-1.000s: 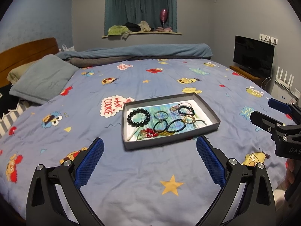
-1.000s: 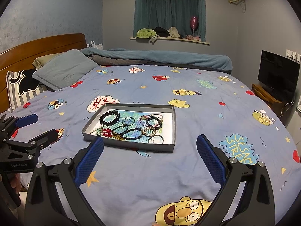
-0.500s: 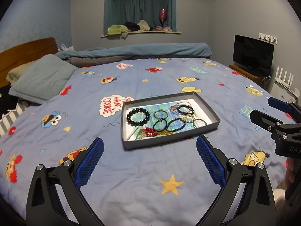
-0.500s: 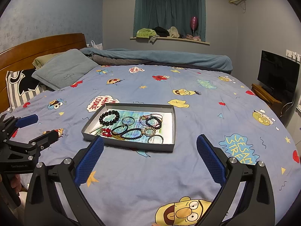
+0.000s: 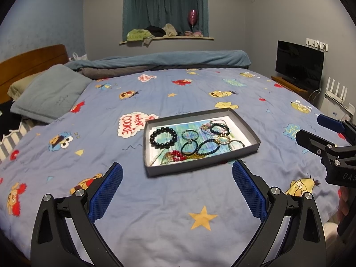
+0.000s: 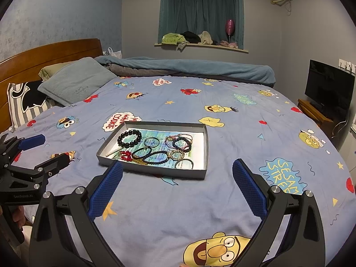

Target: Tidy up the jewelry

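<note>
**Left wrist and right wrist views: both grippers spread wide above the bed, jewelry tray untouched**

Left wrist view shows the left gripper (image 5: 177,189) hovering over a blue cartoon-print bedsheet (image 5: 155,211), its 2 blue-padded fingers (image 5: 104,192) spread far apart and gripping nothing. Just beyond the fingertips, a shallow grey cardboard tray (image 5: 204,163) lies flat on the sheet, lined with a printed paper. Inside it sits the jewelry: a black bead bracelet (image 5: 163,137) at the left end, a red bead piece (image 5: 176,154) near the front wall, a dark blue bead bracelet (image 5: 208,148) in the middle, thin ring-shaped bangles and a tangle of cord bracelets (image 5: 217,129) toward the right end. The pieces overlap; where one ends and the next begins is hard to tell in the tangle.

At the right edge of this view the right gripper (image 5: 320,133) is seen from the side, its jaws likewise parted and empty, well clear of the tray.

From the right wrist view, the right gripper (image 6: 177,189) hangs over the sheet with fingers released and wide, the tray (image 6: 153,170) just ahead and slightly left, its near wall between the 2 fingertips. The left gripper (image 6: 42,150) shows at the left edge, held by a hand (image 6: 16,217) low in the corner.

A grey-blue pillow (image 5: 51,93), a rolled blanket (image 5: 166,61) and a television (image 5: 299,63) lie beyond.
</note>
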Demonstrator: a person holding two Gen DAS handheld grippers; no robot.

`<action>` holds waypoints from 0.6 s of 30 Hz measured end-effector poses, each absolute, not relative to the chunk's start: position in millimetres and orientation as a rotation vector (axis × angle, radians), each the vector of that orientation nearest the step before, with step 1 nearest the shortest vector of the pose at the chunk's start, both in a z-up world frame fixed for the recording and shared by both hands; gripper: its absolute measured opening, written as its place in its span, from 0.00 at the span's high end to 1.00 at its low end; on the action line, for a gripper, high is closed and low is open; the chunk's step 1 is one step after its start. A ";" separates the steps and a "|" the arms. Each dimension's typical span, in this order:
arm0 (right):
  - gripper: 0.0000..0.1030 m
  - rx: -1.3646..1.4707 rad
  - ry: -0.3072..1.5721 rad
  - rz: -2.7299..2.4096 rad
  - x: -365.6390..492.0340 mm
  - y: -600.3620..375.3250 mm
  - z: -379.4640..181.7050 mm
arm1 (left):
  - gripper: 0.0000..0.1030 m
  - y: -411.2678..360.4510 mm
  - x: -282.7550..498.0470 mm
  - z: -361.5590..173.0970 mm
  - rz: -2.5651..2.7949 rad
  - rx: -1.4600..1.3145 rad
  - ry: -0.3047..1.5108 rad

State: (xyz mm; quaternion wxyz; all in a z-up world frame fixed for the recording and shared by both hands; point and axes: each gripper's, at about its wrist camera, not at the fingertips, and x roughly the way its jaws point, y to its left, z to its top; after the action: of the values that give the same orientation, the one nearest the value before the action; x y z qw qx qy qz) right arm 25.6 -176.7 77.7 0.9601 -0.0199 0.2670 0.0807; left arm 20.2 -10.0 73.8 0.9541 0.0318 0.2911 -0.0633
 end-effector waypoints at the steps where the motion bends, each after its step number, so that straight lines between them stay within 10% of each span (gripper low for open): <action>1: 0.05 -0.040 0.541 0.164 25.7 -176.6 77.7 | 0.05 -10.2 20.1 73.4 -0.128 0.066 0.591; 18: 0.05 -0.044 0.550 0.168 26.0 -177.3 72.8 | 0.05 -11.9 19.6 71.9 -0.128 0.070 0.591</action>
State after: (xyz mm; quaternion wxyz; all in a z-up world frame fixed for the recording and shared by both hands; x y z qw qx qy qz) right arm 26.0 -177.3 72.8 0.9587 -0.0217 0.2712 0.0829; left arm 19.6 -11.9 71.9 0.9541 0.0347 0.2908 -0.0632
